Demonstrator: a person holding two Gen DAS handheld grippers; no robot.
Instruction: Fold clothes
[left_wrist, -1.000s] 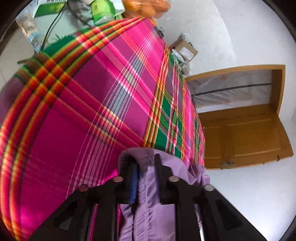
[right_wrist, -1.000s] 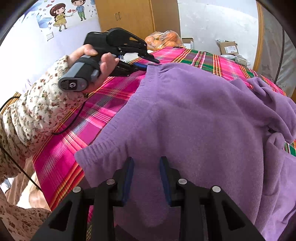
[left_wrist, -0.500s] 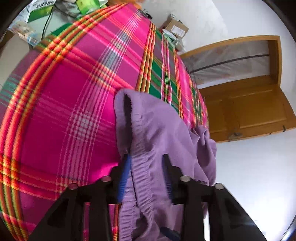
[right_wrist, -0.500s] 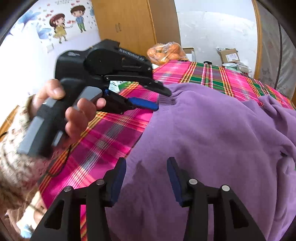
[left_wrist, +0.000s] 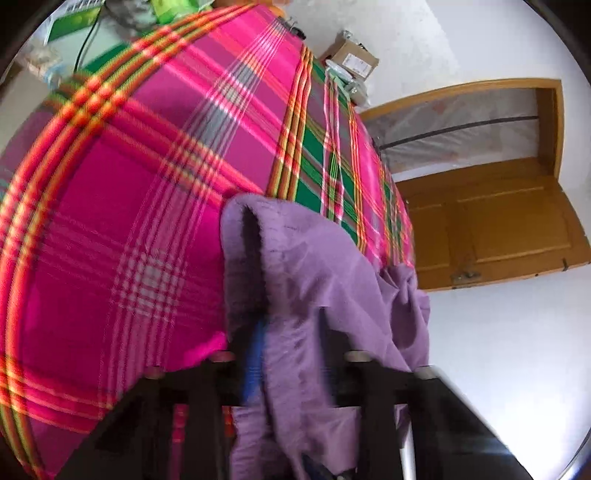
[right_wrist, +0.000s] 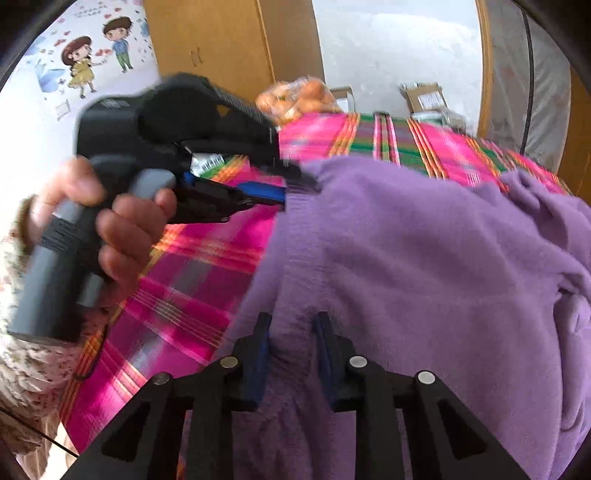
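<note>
Right wrist view: the right tongs (right_wrist: 291, 354) pinch a bunched fold of a purple fleece garment (right_wrist: 424, 266) between blue-padded fingers (right_wrist: 258, 362), near the garment's edge closest to the camera. The garment spreads over the right half of a desk covered with a pink, green and orange plaid cloth (right_wrist: 184, 295). To the left, a person's hand (right_wrist: 122, 236) with a floral sleeve (right_wrist: 26, 373) grips the grey handle of the left tongs (right_wrist: 291, 186), whose tips meet the garment's ribbed hem at its far corner. Beyond the desk sit a bag of orange fruit (right_wrist: 299, 99), cardboard boxes (right_wrist: 424, 98), a wooden wardrobe (right_wrist: 229, 44) and a wall sticker of two cartoon children (right_wrist: 99, 55).

Left wrist view: the left tongs (left_wrist: 291, 343) are closed on the ribbed hem of the purple fleece garment (left_wrist: 332, 266), fabric draped thick between the fingers and hiding the right one; the blue pad (left_wrist: 255, 354) of the left finger shows beside it. The rest of the garment hangs in folds off to the right. The plaid cloth (left_wrist: 129, 206) fills the frame beyond, blurred. Farther off are green packages (left_wrist: 70, 26) at upper left, a cardboard box (left_wrist: 352, 61) on the floor, and an open wooden door (left_wrist: 491, 221) at right.
</note>
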